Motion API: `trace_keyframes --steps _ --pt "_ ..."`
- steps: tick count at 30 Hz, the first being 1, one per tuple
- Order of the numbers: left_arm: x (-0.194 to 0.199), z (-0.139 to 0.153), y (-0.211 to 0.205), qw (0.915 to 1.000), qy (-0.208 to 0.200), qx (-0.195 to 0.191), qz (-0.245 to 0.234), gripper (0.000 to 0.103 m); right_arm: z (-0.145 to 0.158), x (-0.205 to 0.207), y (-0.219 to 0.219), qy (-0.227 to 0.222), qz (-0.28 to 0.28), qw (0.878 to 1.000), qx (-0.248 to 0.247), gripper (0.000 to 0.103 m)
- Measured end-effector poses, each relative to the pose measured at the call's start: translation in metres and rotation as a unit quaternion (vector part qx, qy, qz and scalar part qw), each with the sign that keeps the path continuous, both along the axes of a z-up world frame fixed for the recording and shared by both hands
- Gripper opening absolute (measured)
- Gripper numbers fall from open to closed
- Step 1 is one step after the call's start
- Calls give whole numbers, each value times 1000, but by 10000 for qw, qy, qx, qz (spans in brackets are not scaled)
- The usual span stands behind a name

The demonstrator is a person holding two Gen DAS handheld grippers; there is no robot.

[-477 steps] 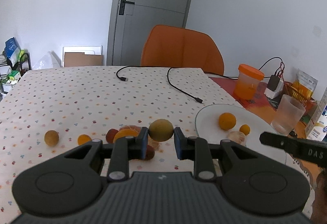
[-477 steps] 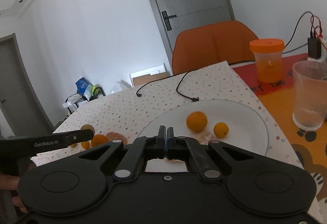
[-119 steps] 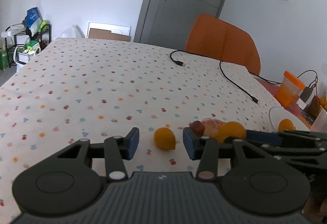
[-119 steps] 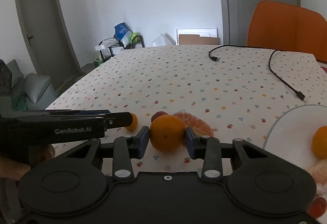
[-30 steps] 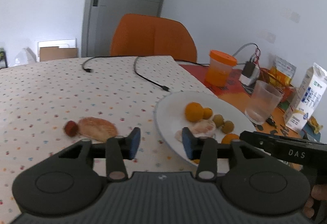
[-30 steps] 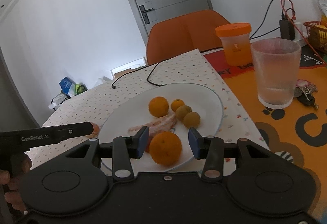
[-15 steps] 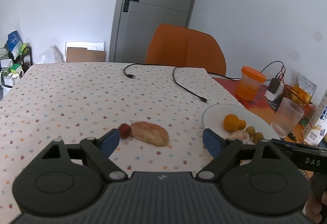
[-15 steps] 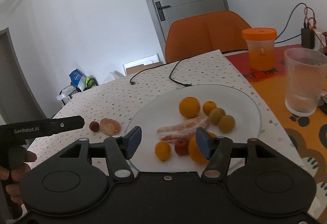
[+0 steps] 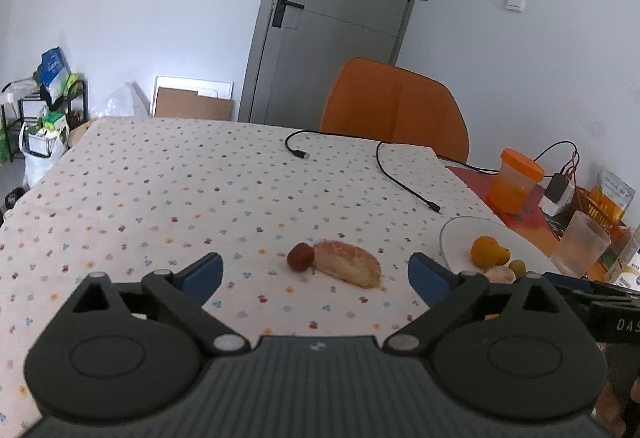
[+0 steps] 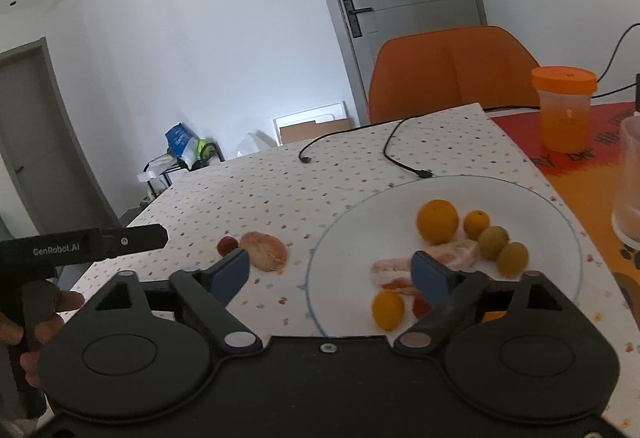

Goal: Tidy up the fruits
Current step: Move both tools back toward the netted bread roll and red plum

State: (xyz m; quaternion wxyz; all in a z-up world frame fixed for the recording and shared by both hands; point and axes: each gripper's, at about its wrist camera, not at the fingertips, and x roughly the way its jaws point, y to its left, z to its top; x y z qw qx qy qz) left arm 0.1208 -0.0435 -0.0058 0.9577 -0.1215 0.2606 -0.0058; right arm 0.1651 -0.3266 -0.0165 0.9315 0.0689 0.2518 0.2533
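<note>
Fruit on the plate (image 10: 560,234): eight pieces countable, some hidden behind the right gripper (image 10: 332,274); two pieces lie ahead of the left gripper (image 9: 316,272). Both jaws opening, empty.

The right tool (image 10: 330,272) hung over the near rim of the white plate (image 10: 560,238), its jaws opening with nothing between them. On the plate lay an orange (image 10: 437,221), a kumquat (image 10: 476,224) at its 3 o'clock, two green fruits (image 10: 503,248), peeled segments (image 10: 456,253) and a small orange fruit (image 10: 387,310). At the plate's 9 o'clock, on the desk (image 10: 280,194), a peeled tangerine (image 10: 264,257) touched a red fruit (image 10: 227,245).
</note>
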Motion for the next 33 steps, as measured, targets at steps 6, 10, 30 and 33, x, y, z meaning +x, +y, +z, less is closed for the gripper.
trace_keyframes --steps 6,10,30,33 --pt "0 -7 13 9999 77 -75 125 99 0 3 16 23 85 9999 -125 100" --pt "0 -10 21 9997 102 -104 201 99 0 6 23 7 103 9999 -131 103" --pt "12 -29 54 9986 293 -142 408 99 -3 33 61 20 515 9978 -409 102" --pt "15 -31 56 9984 304 -134 455 99 -3 38 69 -30 635 9966 -525 99"
